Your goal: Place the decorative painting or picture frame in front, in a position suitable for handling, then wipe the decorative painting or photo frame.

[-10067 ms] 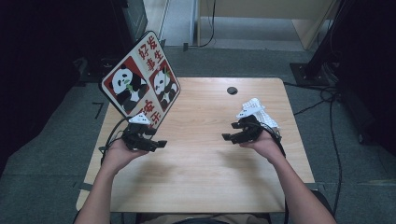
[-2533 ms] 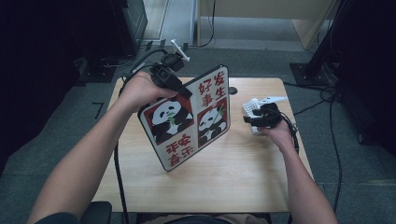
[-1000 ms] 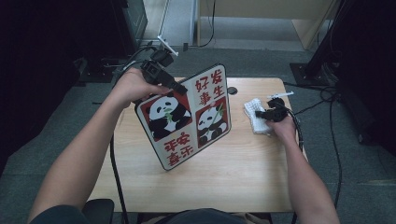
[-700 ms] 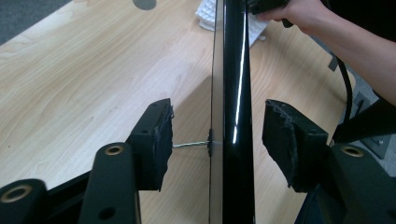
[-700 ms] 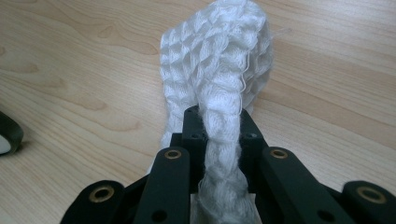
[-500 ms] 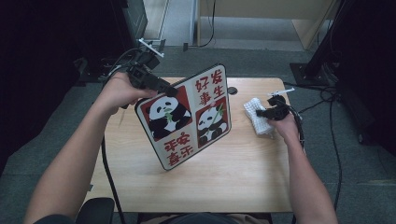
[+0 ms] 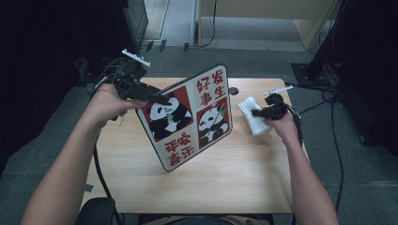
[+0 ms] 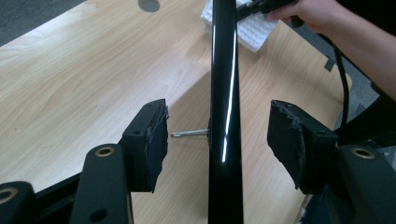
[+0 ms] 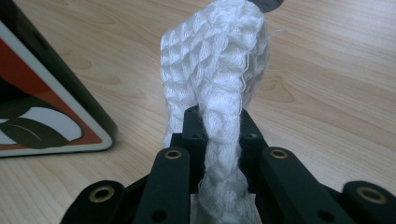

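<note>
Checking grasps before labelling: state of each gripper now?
Left gripper: open, jaws just widened, board edge between them, pads clear of it.
Right gripper: shut on cloth.

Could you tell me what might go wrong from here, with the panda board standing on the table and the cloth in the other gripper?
The left gripper has just been opening; its pads flank the panda board's top edge without pressing, so the tilted board could tip over. The right gripper pinches just a fold of the white cloth, which might slip out. Wiping could also push the unsupported board along the table.
</note>
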{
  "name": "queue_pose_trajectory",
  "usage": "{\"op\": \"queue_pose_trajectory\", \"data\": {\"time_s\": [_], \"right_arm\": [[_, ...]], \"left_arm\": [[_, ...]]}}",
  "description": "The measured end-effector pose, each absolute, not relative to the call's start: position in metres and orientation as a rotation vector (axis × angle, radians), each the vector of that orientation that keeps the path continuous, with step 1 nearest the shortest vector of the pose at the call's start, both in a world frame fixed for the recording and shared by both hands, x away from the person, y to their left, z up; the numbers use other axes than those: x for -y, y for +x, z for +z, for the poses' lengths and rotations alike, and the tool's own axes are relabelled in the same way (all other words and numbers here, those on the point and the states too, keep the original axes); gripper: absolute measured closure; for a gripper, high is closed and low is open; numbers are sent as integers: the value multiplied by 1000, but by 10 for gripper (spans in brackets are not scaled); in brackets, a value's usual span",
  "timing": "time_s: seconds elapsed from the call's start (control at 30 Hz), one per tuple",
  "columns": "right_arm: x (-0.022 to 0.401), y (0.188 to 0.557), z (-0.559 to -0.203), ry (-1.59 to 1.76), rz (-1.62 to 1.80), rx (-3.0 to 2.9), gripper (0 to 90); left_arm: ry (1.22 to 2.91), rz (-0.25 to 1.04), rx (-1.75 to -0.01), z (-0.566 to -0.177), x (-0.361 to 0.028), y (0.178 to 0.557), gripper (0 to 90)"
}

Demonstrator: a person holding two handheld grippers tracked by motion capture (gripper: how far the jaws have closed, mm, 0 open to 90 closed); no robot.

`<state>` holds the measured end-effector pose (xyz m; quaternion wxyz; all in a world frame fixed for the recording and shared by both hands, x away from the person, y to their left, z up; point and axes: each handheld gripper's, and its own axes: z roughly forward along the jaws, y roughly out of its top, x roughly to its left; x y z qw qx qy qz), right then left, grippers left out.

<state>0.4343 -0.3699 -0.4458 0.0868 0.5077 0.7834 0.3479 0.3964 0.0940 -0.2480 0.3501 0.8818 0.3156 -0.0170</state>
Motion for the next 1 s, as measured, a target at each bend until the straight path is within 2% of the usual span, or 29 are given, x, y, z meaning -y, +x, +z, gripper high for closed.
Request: {"op": "queue_pose_trajectory", "data": {"time_s": [0.57,0.67,0.93,1.0], "right_arm": [[351,431,-422,1459,1037,-2373,797],[349,432,-420,1463,1045,-2375,797],[345,437,-403,1435,1084,-2385,796],[343,439,-396,1418,1090,-2387,796]], "left_arm": [[2233,-50,-817,-276,-114,376,369],[2221,-73,-823,-280,-116,374,424],[2189,-83,-815,-295,-122,364,472],[2190,-96,-817,-297,-123,364,509]]}}
